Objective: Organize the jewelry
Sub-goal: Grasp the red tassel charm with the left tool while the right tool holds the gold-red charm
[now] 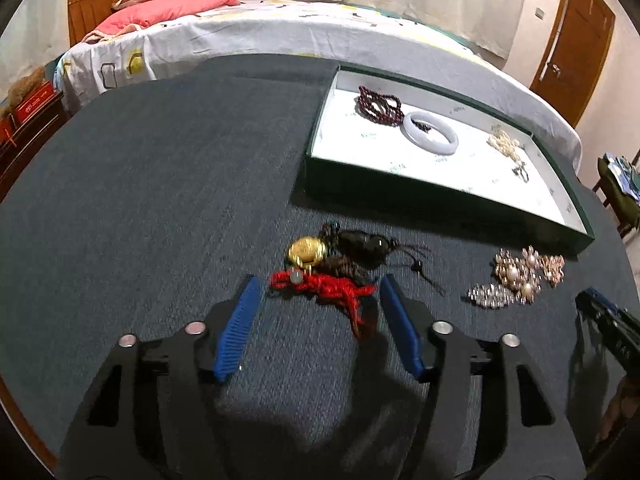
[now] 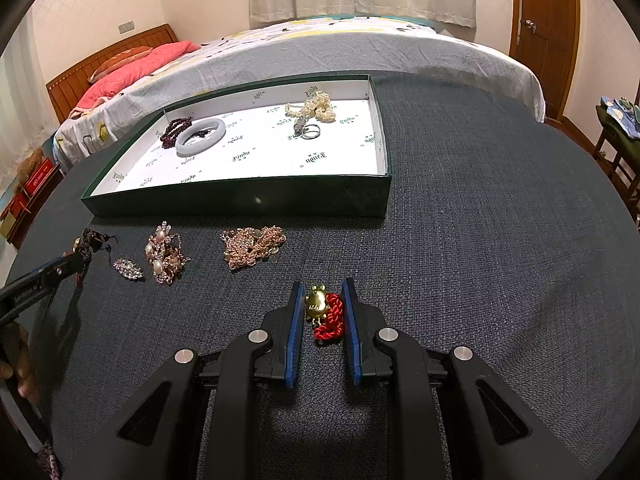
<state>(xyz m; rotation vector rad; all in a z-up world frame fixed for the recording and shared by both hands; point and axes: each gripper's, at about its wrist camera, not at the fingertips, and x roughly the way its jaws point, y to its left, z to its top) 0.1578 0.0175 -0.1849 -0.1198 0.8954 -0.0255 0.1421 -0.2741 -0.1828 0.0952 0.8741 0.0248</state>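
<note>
In the left wrist view my left gripper (image 1: 320, 284) stands open just above the dark cloth. A red knotted cord (image 1: 340, 292) lies between its fingertips, untouched by the pads. Just beyond lie a gold charm (image 1: 306, 251) and dark beads (image 1: 360, 246). In the right wrist view my right gripper (image 2: 323, 286) is shut on a second gold charm (image 2: 316, 304) with a red knot (image 2: 334, 318). The green box (image 2: 240, 196) behind holds a white bangle (image 2: 200, 136), dark red beads (image 2: 174, 130), pearls (image 2: 314, 110) and a ring (image 2: 310, 132).
Pearl brooches (image 2: 164, 256), a rhinestone brooch (image 2: 128, 269) and a rose-gold chain pile (image 2: 252, 246) lie on the cloth in front of the box. A bed (image 2: 360, 48) runs along the table's far side. A hand shows at the left edge.
</note>
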